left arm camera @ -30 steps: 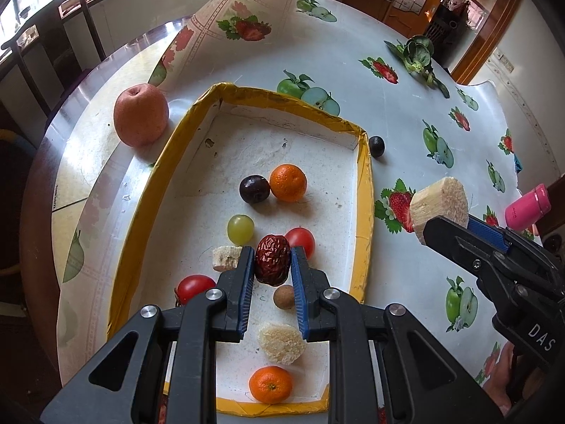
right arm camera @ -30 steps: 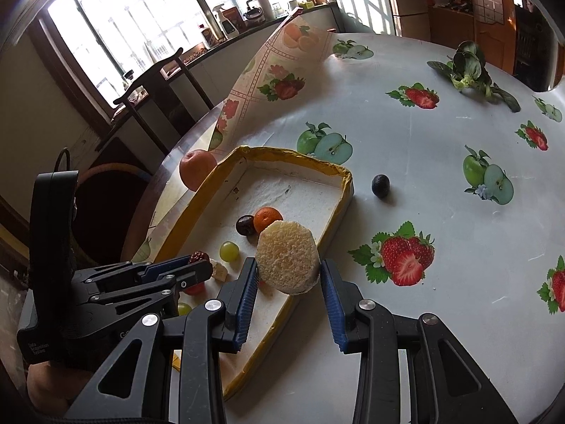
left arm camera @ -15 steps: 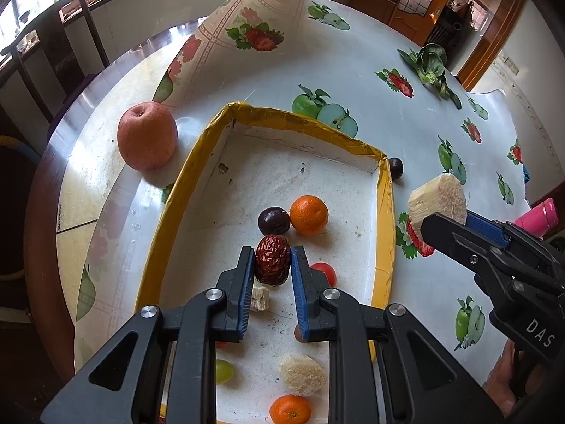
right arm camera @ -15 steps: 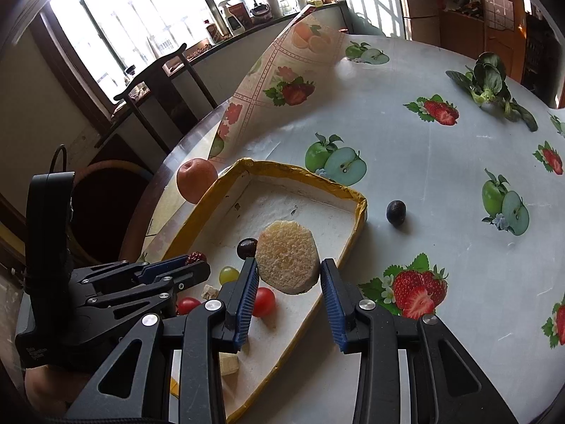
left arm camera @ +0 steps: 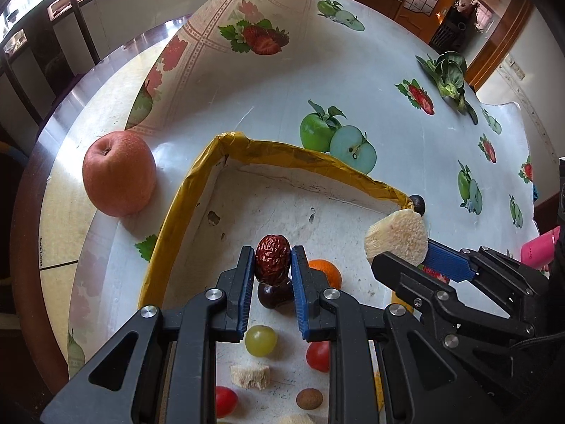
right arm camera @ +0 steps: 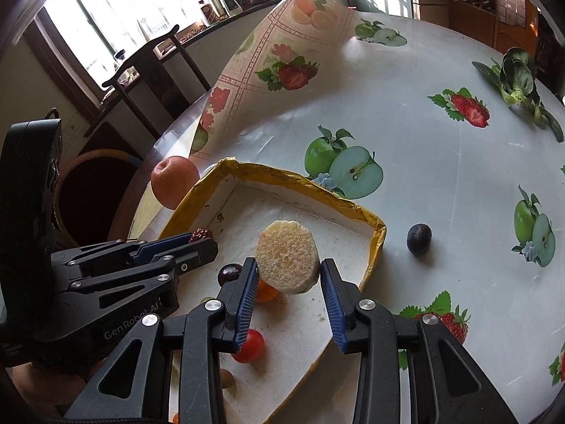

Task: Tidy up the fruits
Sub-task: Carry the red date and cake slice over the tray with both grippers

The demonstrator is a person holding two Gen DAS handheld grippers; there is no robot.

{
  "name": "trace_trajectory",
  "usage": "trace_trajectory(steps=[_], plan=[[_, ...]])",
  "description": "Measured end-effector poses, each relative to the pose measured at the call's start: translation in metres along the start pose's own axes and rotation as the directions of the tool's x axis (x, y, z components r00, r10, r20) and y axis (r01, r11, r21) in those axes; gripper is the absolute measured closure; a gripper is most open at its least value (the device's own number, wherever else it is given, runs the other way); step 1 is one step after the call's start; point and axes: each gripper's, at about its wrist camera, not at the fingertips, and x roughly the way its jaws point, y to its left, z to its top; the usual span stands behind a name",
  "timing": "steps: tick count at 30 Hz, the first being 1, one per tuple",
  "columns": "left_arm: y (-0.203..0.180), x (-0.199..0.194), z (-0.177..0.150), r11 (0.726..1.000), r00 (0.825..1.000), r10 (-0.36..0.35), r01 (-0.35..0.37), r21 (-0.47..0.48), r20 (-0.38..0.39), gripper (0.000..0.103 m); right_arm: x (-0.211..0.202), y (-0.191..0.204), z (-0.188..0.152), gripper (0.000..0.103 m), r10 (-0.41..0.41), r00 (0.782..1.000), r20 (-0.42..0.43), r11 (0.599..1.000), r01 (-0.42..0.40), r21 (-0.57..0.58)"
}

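My left gripper [left arm camera: 272,265] is shut on a wrinkled red date [left arm camera: 273,258] and holds it above the yellow-rimmed tray [left arm camera: 183,190], over a dark plum [left arm camera: 273,295]. My right gripper [right arm camera: 287,275] is shut on a pale round fruit slice [right arm camera: 286,261], held over the tray's far right part; it also shows in the left wrist view [left arm camera: 397,238]. The tray holds an orange [left arm camera: 326,272], a green grape [left arm camera: 260,340], cherry tomatoes [left arm camera: 317,356] and other small pieces.
A large red apple [left arm camera: 119,174] sits on the table left of the tray. A dark plum [right arm camera: 418,238] lies on the tablecloth just right of the tray. Leafy greens [right arm camera: 519,81] lie far right. The tablecloth's corner [right arm camera: 282,53] is folded up behind the tray.
Both grippers have moved forward over the tray towards its far end, each still holding its fruit. The right gripper has come in over the tray from the right.
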Motion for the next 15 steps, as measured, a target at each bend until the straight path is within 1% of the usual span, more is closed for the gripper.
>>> trace_trajectory(steps=[4, 9, 11, 15], plan=[[0.002, 0.024, 0.007, 1.000, 0.999, 0.012, -0.013, -0.008, -0.037, 0.085, 0.024, -0.005, 0.003, 0.066, -0.023, 0.999, -0.032, 1.000, 0.023, -0.003], [0.004, 0.045, 0.009, 1.000, 0.997, 0.020, -0.021, -0.015, -0.068, 0.085, 0.043, -0.012, 0.003, 0.066, -0.035, 0.998, -0.061, 0.999, 0.034, -0.011], [0.003, 0.045, 0.010, 1.000, 0.998, 0.026, -0.027, -0.006, -0.053, 0.085, 0.048, -0.015, 0.002, 0.066, -0.038, 0.997, -0.069, 0.999, 0.037, -0.014], [0.002, 0.046, 0.011, 0.999, 0.998, 0.033, -0.033, -0.001, -0.046, 0.085, 0.049, -0.015, 0.004, 0.066, -0.043, 0.997, -0.063, 0.999, 0.041, -0.022]])
